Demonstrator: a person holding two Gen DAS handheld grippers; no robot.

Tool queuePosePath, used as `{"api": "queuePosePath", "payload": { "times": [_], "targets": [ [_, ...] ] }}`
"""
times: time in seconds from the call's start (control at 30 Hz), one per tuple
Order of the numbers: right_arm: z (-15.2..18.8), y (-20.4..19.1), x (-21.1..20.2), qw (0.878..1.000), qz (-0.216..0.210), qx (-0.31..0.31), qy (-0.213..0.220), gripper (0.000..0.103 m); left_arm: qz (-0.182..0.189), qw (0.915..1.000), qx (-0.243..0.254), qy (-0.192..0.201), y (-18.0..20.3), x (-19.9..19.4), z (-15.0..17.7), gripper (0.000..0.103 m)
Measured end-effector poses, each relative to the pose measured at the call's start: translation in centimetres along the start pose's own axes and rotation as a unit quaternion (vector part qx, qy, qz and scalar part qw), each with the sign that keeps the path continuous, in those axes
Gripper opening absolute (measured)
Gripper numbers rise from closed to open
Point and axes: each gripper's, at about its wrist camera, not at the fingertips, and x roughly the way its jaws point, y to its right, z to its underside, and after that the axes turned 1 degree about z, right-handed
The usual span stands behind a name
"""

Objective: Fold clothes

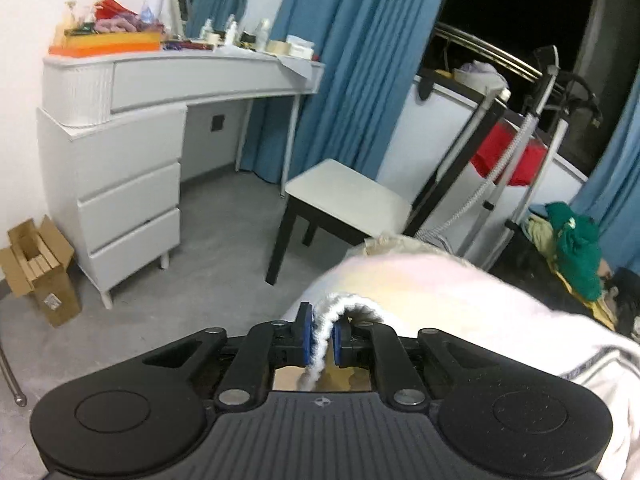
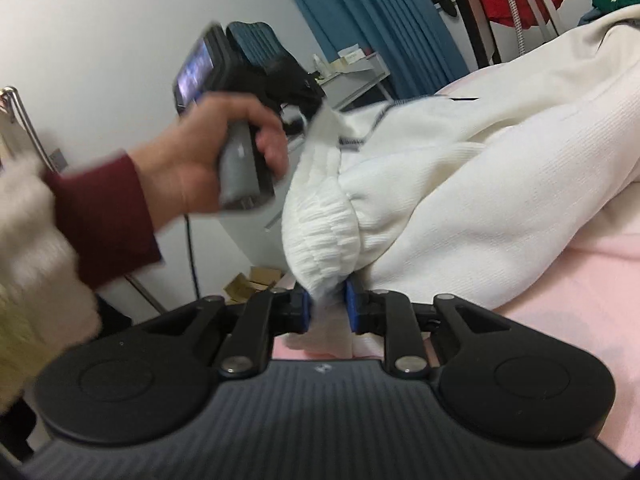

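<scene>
A white knit sweater (image 2: 460,176) with a ribbed hem lies bunched over a pink bed sheet (image 2: 580,280). My right gripper (image 2: 328,312) is shut on the sweater's ribbed hem, which hangs between its blue pads. My left gripper (image 1: 322,334) is shut on another ribbed edge of the same sweater (image 1: 440,292), held up in the air. In the right wrist view the left gripper (image 2: 296,116) shows in a hand with a dark red cuff, up and left of the right gripper, pinching the hem.
A white dressing table (image 1: 120,128) with drawers stands at the left, with a white-topped stool (image 1: 344,196) beside blue curtains (image 1: 352,60). A cardboard box (image 1: 36,268) sits on the grey floor. A clothes rack (image 1: 520,152) and a pile of green and yellow clothes (image 1: 572,240) are at the right.
</scene>
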Motion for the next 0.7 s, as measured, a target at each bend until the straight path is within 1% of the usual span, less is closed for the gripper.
{"api": "queuePosePath", "payload": {
  "times": [0.03, 0.07, 0.1, 0.13, 0.17, 0.23, 0.27, 0.3, 0.43, 0.53, 0.6, 0.7],
  "targets": [
    [-0.1, -0.1, -0.3, 1.000, -0.003, -0.001, 0.001, 0.035, 0.005, 1.0000, 0.002, 0.000, -0.3, -0.1, 0.2, 0.019],
    [-0.2, -0.3, -0.7, 1.000, -0.005, -0.006, 0.000, 0.046, 0.009, 0.9999, 0.006, -0.003, -0.4, -0.6, 0.5, 0.022],
    [-0.3, -0.6, -1.2, 1.000, -0.006, -0.011, 0.000, 0.066, 0.010, 0.9999, 0.011, -0.006, -0.4, -1.0, 0.6, 0.031],
    [-0.4, -0.9, -1.6, 1.000, -0.007, -0.017, -0.001, 0.077, 0.010, 0.9998, 0.015, -0.007, -0.4, -1.8, 0.8, 0.044],
    [-0.5, -1.2, -2.1, 1.000, -0.007, -0.023, -0.001, 0.089, 0.009, 0.9998, 0.019, -0.005, -0.4, -2.8, 1.3, 0.051],
    [-0.4, -2.0, -3.9, 0.999, -0.002, -0.042, -0.001, 0.087, -0.002, 0.9996, 0.028, 0.008, -0.6, -6.0, 2.6, 0.070],
    [-0.5, -2.0, -4.7, 0.999, 0.001, -0.051, -0.002, 0.087, -0.005, 0.9994, 0.033, 0.012, -0.5, -7.6, 3.3, 0.075],
    [-0.6, -1.9, -5.6, 0.998, 0.005, -0.061, -0.002, 0.087, -0.005, 0.9991, 0.039, 0.014, -0.3, -9.0, 4.0, 0.083],
    [-1.1, -1.2, -10.6, 0.992, 0.043, -0.114, 0.016, 0.087, -0.007, 0.9972, 0.071, 0.019, 0.9, -14.4, 6.7, 0.083],
    [-3.0, 2.6, -13.1, 0.988, 0.099, -0.117, 0.023, 0.087, 0.003, 0.9932, 0.113, 0.026, 3.2, -18.2, 9.6, 0.083],
    [-4.3, 5.2, -14.7, 0.983, 0.135, -0.119, 0.027, 0.087, 0.028, 0.9892, 0.141, 0.029, 5.2, -21.0, 12.2, 0.083],
    [-6.3, 9.0, -17.2, 0.974, 0.190, -0.121, 0.034, 0.086, 0.077, 0.9841, 0.159, 0.017, 9.0, -23.6, 15.7, 0.083]
  ]
}}
